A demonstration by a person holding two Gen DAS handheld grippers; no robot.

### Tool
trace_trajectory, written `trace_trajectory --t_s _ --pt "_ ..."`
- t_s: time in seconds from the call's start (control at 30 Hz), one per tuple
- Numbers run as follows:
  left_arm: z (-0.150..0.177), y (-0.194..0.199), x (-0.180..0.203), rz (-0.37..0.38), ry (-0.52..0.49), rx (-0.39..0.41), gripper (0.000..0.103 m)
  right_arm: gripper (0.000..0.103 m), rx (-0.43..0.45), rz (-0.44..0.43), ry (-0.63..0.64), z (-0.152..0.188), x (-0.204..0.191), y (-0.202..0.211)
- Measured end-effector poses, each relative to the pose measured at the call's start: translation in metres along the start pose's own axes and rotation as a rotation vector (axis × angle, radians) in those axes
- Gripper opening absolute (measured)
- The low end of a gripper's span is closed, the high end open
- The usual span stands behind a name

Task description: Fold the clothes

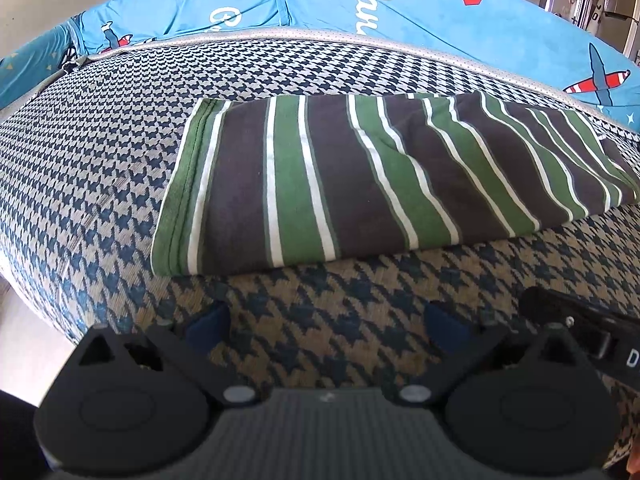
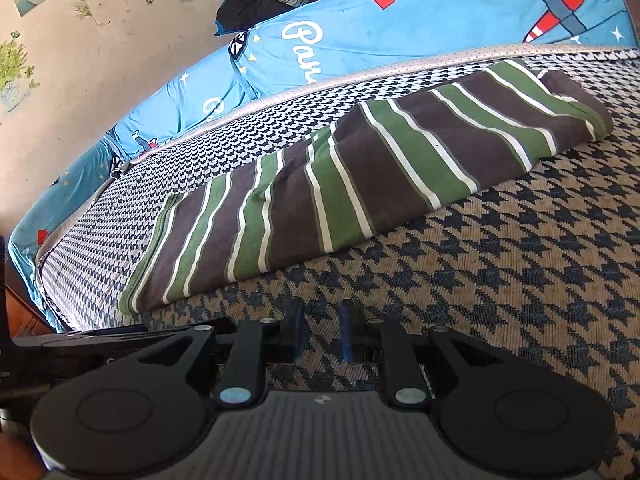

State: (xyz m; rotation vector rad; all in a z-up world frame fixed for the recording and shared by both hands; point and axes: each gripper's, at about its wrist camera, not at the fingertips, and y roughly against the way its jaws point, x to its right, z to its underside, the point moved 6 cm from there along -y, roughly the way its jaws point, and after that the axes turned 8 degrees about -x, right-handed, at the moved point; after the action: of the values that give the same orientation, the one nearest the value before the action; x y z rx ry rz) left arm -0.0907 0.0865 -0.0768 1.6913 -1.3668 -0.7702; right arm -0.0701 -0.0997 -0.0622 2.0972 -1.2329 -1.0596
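A folded shirt [image 1: 360, 176] with green, dark brown and white stripes lies flat on the houndstooth mattress [image 1: 100, 152]. Its near folded edge faces me. In the right wrist view the same shirt [image 2: 360, 176] runs diagonally from lower left to upper right. My left gripper [image 1: 326, 324] hovers over bare mattress just short of that near edge, open wide and holding nothing. My right gripper [image 2: 322, 332] sits low over the mattress [image 2: 500, 260] in front of the shirt. Its blue fingertips [image 2: 347, 332] are drawn almost together with only a thin slit, and nothing is between them.
A blue sheet [image 1: 400, 8] printed with aeroplanes and white lettering covers the bed behind the mattress. A wall with plant stickers [image 2: 100, 40] stands at the left. Dark and red clothes [image 2: 256, 8] are piled at the back. The right gripper's black body [image 1: 580, 332] shows beside my left gripper.
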Motion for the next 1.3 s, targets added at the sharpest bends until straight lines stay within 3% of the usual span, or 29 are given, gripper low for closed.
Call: trace_trajectory --t_s 0.43,0.5,0.67,1.03,1.3 --pt "0.016 0.012 -0.002 0.021 0.019 -0.018 0.103 0.018 -0.001 -0.014 -0.031 0.018 0.001 0.017" --pt "0.016 0.011 -0.003 0.024 0.025 -0.021 0.103 0.023 0.004 -0.019 -0.029 0.021 0.000 0.020" --pt "0.018 0.012 -0.003 0.027 0.037 -0.027 0.103 0.047 0.011 -0.017 0.018 0.029 -0.008 0.028" --pt "0.024 0.016 -0.008 0.042 0.091 -0.049 0.103 0.064 0.018 0.026 -0.035 0.034 0.000 0.044" --pt "0.020 0.026 -0.003 0.112 0.141 -0.029 0.103 0.072 0.037 0.095 -0.058 0.031 0.011 0.055"
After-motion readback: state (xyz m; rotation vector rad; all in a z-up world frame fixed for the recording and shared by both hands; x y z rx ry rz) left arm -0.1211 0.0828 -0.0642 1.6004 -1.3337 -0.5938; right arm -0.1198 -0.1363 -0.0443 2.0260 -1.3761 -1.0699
